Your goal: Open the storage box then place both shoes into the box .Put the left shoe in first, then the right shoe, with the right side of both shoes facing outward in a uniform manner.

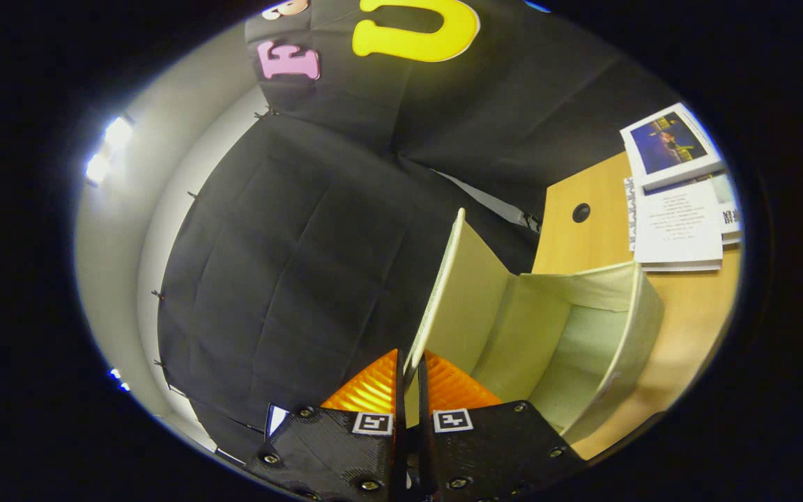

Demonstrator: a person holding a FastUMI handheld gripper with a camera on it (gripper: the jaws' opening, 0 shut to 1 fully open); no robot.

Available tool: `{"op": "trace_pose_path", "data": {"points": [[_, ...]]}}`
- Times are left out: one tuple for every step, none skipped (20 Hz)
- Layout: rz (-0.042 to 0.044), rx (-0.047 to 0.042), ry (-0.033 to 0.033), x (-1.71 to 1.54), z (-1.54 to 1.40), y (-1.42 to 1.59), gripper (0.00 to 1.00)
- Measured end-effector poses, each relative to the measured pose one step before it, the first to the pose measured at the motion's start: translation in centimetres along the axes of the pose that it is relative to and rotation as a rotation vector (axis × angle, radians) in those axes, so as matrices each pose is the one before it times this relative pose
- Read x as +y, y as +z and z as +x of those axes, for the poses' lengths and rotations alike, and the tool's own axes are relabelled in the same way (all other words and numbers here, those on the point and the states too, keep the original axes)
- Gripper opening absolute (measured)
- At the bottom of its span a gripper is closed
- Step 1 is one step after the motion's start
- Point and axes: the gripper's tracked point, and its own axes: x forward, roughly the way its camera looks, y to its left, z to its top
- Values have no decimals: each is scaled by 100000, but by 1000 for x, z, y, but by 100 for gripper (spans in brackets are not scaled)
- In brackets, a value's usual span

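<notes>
- Gripper fingers nearly together, clamped on the thin edge of the pale cream storage-box lid; lid edge sits in the narrow slot between both fingers.
- Lid raised, standing up from the pale cream fabric storage box, which is open with its pale interior showing.
- Box lies just ahead of the fingers and to one side, resting on the light wooden bench.
- Stack of white printed booklets on the bench beyond the box, near a round dark cable hole.
- Black cloth wall behind the lid.
</notes>
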Motion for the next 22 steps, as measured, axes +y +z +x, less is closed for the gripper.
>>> {"op": "trace_pose_path", "data": {"points": [[-1410, 1191, 71, 557, 958, -97, 7], [-1312, 1060, -17, 508, 1131, -74, 7], [-1453, 1017, -100, 262, 901, -124, 7], [-1460, 1049, -355, 176, 865, -297, 7], [-1156, 1259, -266, 234, 664, -200, 7], [-732, 1235, 11, 350, 951, -380, 9], [-337, 867, 155, 313, 883, -150, 9], [-216, 321, 256, 357, 872, -117, 9], [-74, 202, 65, 242, 860, 67, 9], [-264, 248, 82, 315, 817, 14, 9], [-534, 371, -171, 62, 888, 76, 9], [-445, 482, -207, 307, 873, 3, 9], [-163, 149, 51, 216, 750, 97, 9], [90, 170, -286, 148, 845, -62, 9], [-37, 301, -174, -105, 886, -35, 9], [-130, 516, -809, -123, 876, -135, 9], [-416, 637, -496, -86, 615, -161, 9], [-335, 1027, -506, 69, 571, -283, 9], [-841, 963, -778, 39, 373, -1, 9], [-2425, 336, -1240, 265, 1281, -222, 11], [-2593, 511, -720, -272, -522, 421, 13], [-2371, 542, -204, 193, 305, -93, 33]]}}
